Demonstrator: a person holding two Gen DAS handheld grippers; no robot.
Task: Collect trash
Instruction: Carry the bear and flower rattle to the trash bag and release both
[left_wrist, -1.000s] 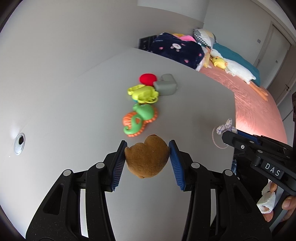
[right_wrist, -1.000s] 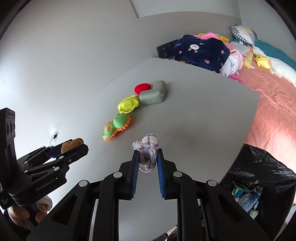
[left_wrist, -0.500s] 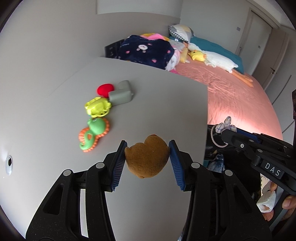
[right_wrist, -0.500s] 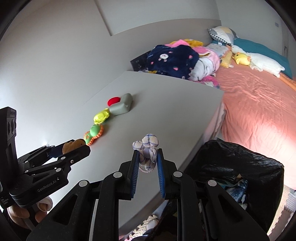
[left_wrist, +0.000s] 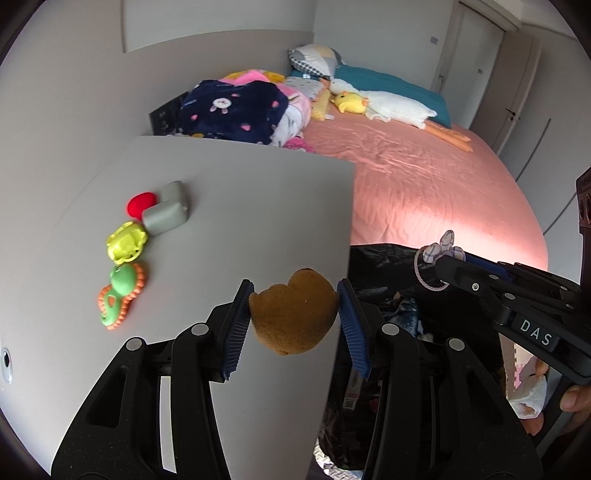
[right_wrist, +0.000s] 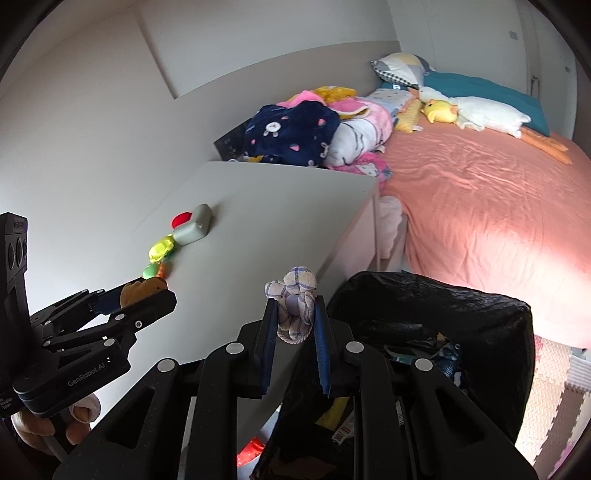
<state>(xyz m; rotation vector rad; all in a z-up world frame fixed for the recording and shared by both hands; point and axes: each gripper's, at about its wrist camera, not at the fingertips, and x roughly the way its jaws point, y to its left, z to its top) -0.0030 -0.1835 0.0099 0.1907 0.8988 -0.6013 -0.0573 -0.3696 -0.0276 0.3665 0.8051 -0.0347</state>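
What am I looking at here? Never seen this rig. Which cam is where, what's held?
No robot arm: a person holds a pair of hand-held tongs in each hand, each with a fisheye camera looking forward along its fingers.

The left view looks along the left tongs, shut on a brown lump, with the right tongs coming in from the right side. The right view looks along the right tongs, shut on a knotted checked rag, with the left tongs at lower left.

On the grey table lie a red piece, a grey block, a yellow toy and a green-and-orange toy.

Beside the table stands a black trash bag, already holding things. Behind it is a bed with blankets and a plush duck.

Both items look headed for the bag.
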